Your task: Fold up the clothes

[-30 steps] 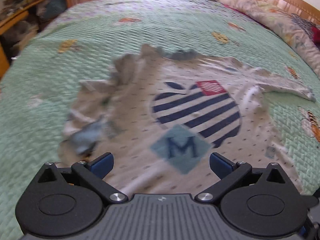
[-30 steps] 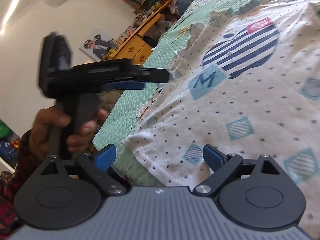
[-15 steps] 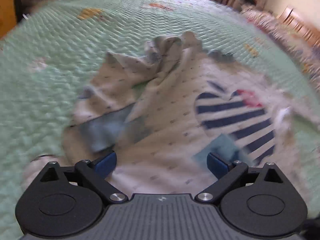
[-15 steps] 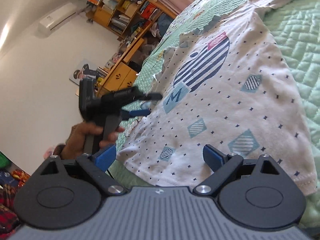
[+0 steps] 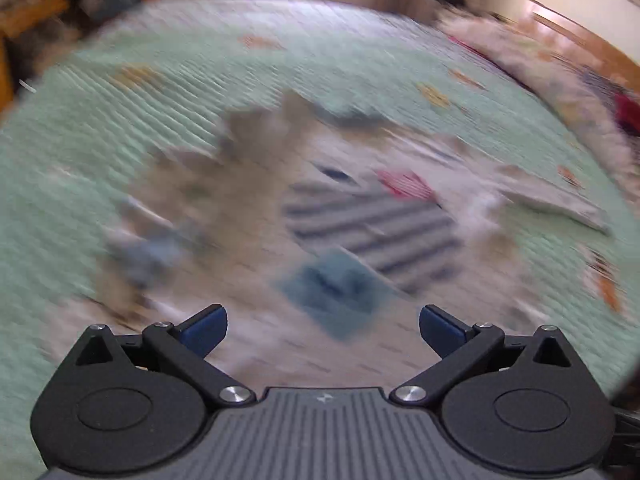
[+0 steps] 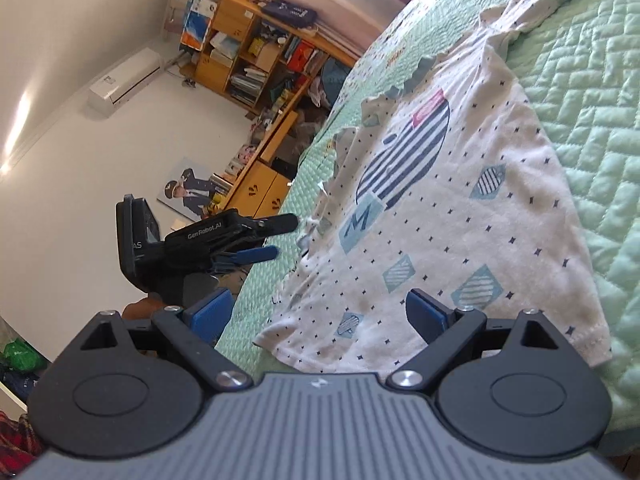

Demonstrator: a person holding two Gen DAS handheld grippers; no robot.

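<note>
White T-shirt spread front-up on the green quilted bed, printed with a navy-striped apple, a small red patch at its top and a light-blue square bearing an "M" just below it. Scattered blue diamonds and tiny dark stars over the rest of the fabric. Hem nearest the right tool, whose blue pads stand wide apart above that hem, gripping nothing. Far-side sleeve crumpled and bunched along the shirt's edge.

Left tool seen from the right wrist view, held in a hand off the bed's side, tips near the ragged shirt edge; not clear whether touching. From its own view, heavily blurred: left tool with pads spread wide and empty, over the shirt, striped apple and blue square ahead.

Wooden bookshelf, wall air conditioner and a poster beyond the bed.
</note>
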